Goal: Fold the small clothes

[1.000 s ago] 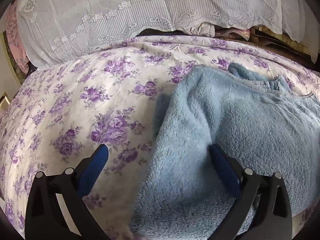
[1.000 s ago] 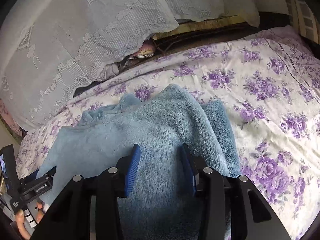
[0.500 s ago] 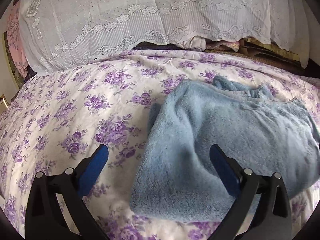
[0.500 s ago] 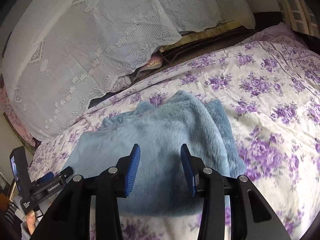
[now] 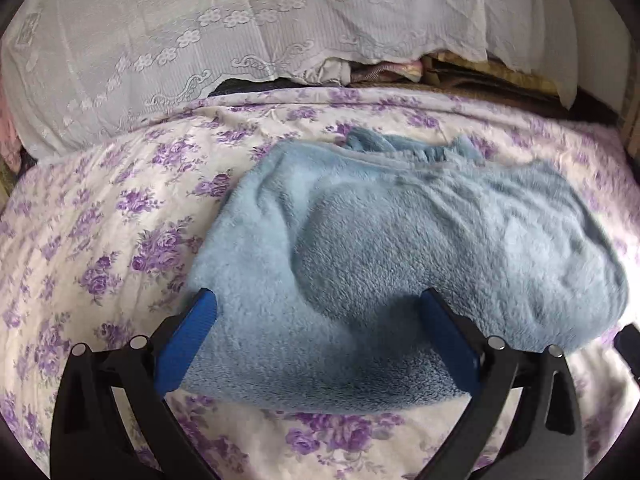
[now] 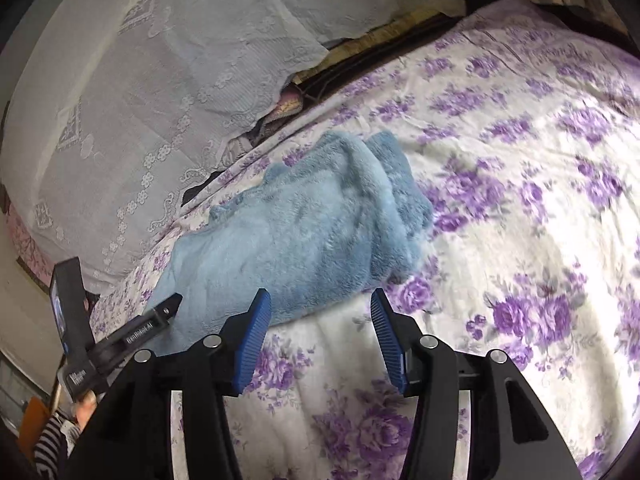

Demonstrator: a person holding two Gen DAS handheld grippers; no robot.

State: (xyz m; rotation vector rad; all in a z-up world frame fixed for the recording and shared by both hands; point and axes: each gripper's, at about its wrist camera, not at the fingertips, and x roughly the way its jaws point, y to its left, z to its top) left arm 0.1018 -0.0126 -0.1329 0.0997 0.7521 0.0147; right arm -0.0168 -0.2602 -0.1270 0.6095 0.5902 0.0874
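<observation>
We see the folded garment (image 5: 400,240) lying on the bedspread (image 5: 100,220), with the pillows (image 5: 200,40) behind it at the bed's head, our left gripper (image 5: 316,332) over its near edge and our right gripper (image 6: 318,332) just before it.

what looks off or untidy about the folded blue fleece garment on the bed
The fluffy light-blue fleece garment is folded, but unevenly: a darker under-layer sticks out past its right edge, and a ribbed cuff or collar pokes out at the far side. Nothing looks damaged or spilled on the purple-flowered bedspread.
</observation>
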